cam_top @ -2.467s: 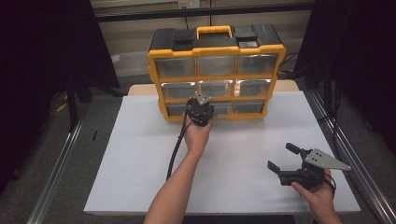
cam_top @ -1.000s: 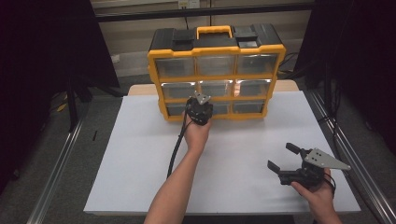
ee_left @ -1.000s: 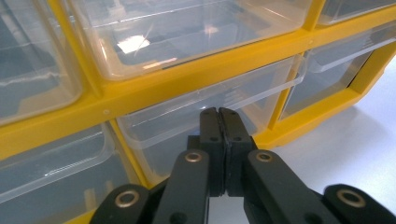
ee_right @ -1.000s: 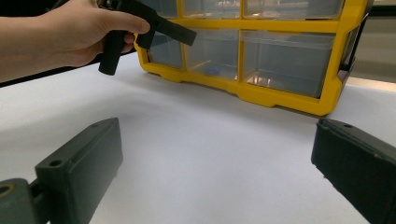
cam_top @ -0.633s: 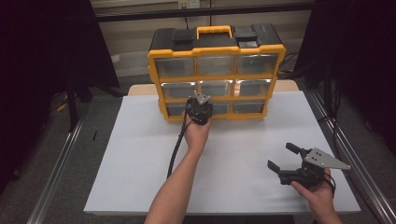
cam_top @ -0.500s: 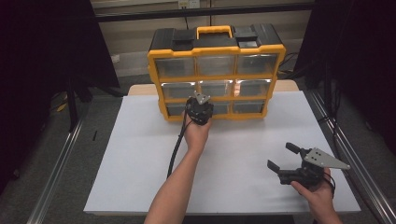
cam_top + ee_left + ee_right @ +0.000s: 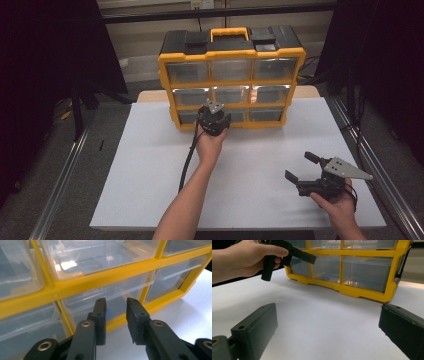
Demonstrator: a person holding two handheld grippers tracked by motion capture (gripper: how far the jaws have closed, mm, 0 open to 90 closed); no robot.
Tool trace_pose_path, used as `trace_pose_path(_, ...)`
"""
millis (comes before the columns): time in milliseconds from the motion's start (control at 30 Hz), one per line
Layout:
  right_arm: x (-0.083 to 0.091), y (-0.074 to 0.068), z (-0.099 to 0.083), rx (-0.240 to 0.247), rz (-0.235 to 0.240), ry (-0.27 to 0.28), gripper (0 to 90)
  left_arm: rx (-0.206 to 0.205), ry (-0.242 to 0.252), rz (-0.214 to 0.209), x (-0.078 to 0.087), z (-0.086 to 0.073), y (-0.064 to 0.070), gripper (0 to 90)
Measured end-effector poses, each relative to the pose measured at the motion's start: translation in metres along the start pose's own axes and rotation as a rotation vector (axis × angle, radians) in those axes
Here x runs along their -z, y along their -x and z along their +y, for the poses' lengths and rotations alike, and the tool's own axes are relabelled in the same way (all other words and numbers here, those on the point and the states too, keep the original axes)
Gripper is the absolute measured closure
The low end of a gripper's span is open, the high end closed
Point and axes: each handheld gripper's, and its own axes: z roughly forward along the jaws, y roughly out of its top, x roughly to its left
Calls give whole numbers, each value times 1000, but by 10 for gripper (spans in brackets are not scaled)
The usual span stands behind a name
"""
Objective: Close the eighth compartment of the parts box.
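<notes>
Left tool (image 7: 116, 315), matte black, narrowly open at a clear plastic drawer (image 7: 110, 298) of the glossy yellow organizer (image 7: 231, 75); right tool (image 7: 303, 169) wide at 4 o'clock

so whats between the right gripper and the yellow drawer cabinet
Nothing: in the right gripper view, only bare white table lies between the open right gripper and the yellow drawer cabinet.
</notes>
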Motion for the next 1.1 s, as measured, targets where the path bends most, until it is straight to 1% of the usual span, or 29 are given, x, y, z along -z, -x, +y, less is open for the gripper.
trace_pose_path(33, 0, 0, 0, 3, 2, -2, 16, 3, -2, 5, 1, -1, 0, 680)
trace_pose_path(67, -1, 0, 0, 3, 5, -1, 16, 11, 7, -9, 1, -3, -1, 676)
trace_pose_path(100, -1, 0, 0, 3, 5, -2, 16, 5, -8, 6, 3, -3, -1, 660)
trace_pose_path(133, -1, 0, 0, 3, 2, -1, 16, 10, 7, -10, 3, -4, -1, 648)
trace_pose_path(167, -1, 0, 0, 2, 2, -2, 16, 14, 8, -13, 4, -5, -1, 647)
trace_pose_path(233, -1, 0, 0, -1, 3, -1, 16, 9, 11, -6, 7, -6, -1, 625)
trace_pose_path(267, -1, 0, 0, 2, 3, 0, 16, 9, 17, -17, 8, -6, -1, 619)
trace_pose_path(300, -1, 0, 0, 3, 2, 0, 16, 15, 22, -14, 9, -7, -1, 608)
trace_pose_path(367, -1, 0, 0, 3, 4, -1, 16, 20, 27, -14, 10, -7, -1, 575)
trace_pose_path(433, 0, 0, 0, 3, 0, -1, 16, 14, 23, -18, 12, -7, -1, 556)
trace_pose_path(467, 0, 0, 0, 4, 1, -1, 16, 22, 26, -16, 13, -8, 0, 530)
trace_pose_path(500, -1, 0, 0, 4, 3, -1, 16, 20, 15, -11, 15, -8, 0, 500)
trace_pose_path(533, -1, 0, 0, 4, 5, -3, 16, 29, 25, -33, 15, -8, -1, 480)
trace_pose_path(567, -1, -1, 0, 4, 4, -1, 16, 24, 20, -33, 17, -8, 0, 460)
trace_pose_path(600, -1, -1, 0, 5, 3, 0, 16, 24, 26, -26, 19, -8, 1, 446)
trace_pose_path(633, -1, -1, 0, 7, 3, 2, 16, 27, 34, -41, 20, -9, 1, 427)
trace_pose_path(700, 0, -2, 0, 11, 4, -7, 16, 25, 41, -58, 22, -9, 2, 400)
trace_pose_path(767, 1, -3, 0, 17, 6, -6, 16, 43, 59, -65, 25, -10, 5, 366)
trace_pose_path(800, 2, -3, 0, 15, 6, -3, 16, 24, 42, -64, 27, -10, 3, 350)
trace_pose_path(833, 3, -4, 0, 13, 10, -3, 16, 41, 56, -73, 28, -11, 4, 338)
trace_pose_path(900, 4, -4, 0, 17, 6, -4, 16, 44, 52, -75, 30, -11, 4, 306)
trace_pose_path(933, 5, -4, 0, 16, 3, -2, 16, 47, 53, -95, 30, -12, 4, 290)
trace_pose_path(967, 5, -4, 0, 15, 2, -1, 16, 32, 42, -90, 33, -12, 3, 283)
trace_pose_path(1033, 5, -4, 0, 14, 1, -4, 16, 39, 53, -95, 35, -14, 3, 250)
trace_pose_path(1067, 5, -4, 0, 13, 1, -7, 16, 40, 64, -112, 36, -15, 3, 239)
trace_pose_path(1100, 5, -4, -1, 15, 3, -9, 16, 40, 63, -114, 38, -16, 2, 224)
